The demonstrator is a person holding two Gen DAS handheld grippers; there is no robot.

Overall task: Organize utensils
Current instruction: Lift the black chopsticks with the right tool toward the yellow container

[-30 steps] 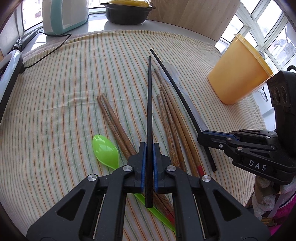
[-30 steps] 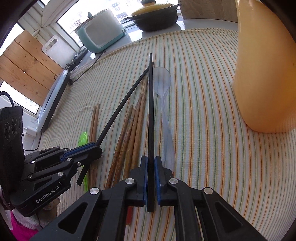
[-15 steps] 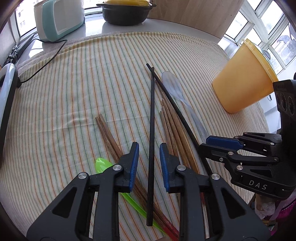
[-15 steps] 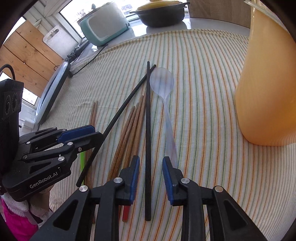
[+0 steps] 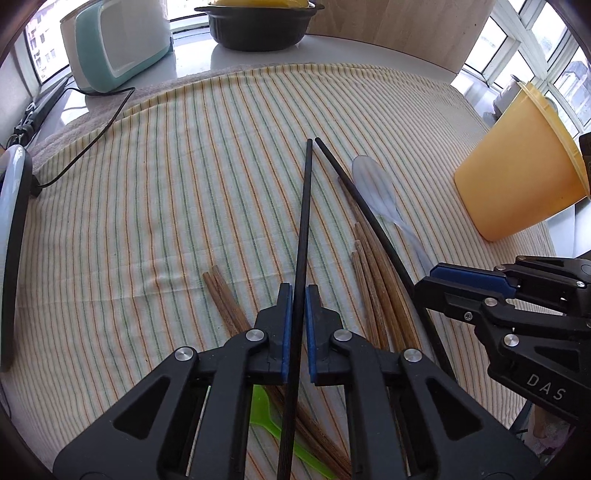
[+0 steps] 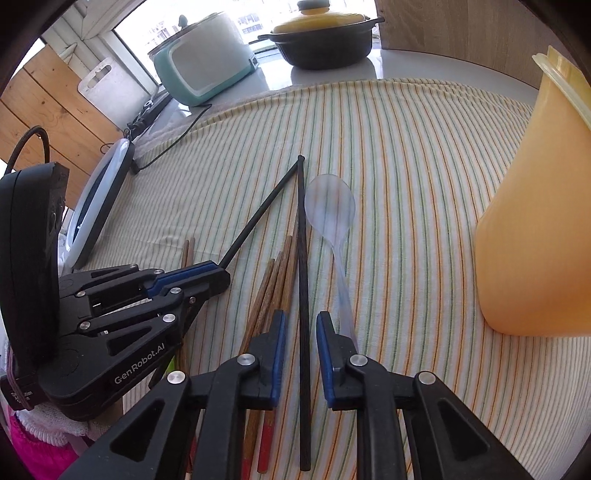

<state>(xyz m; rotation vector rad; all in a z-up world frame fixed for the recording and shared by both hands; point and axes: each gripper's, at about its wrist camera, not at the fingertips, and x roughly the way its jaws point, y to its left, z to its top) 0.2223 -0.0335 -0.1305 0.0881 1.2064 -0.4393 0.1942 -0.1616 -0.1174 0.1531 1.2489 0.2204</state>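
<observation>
Two black chopsticks lie among brown wooden chopsticks [image 5: 373, 273] on the striped cloth. My left gripper [image 5: 298, 295] is shut on one black chopstick [image 5: 303, 221], which runs forward between its blue pads. My right gripper [image 6: 300, 325] is open, its pads astride the other black chopstick [image 6: 303, 266], which rests on the cloth. In the left wrist view that second chopstick [image 5: 362, 206] lies beside a clear plastic spoon [image 5: 373, 184]. The spoon [image 6: 330, 210] also shows in the right wrist view. A green spoon [image 5: 273, 424] lies under my left gripper.
An orange plastic tub [image 5: 517, 177] stands at the right; it looms close in the right wrist view [image 6: 539, 229]. A teal appliance [image 5: 114, 44] with a black cord [image 5: 92, 144] and a black pot [image 5: 258, 22] stand at the back. A round white lamp [image 6: 99, 199] lies at the left.
Both grippers opened half a second ago and dropped their black chopsticks. The left has since shut on its chopstick again. The right stays open.
</observation>
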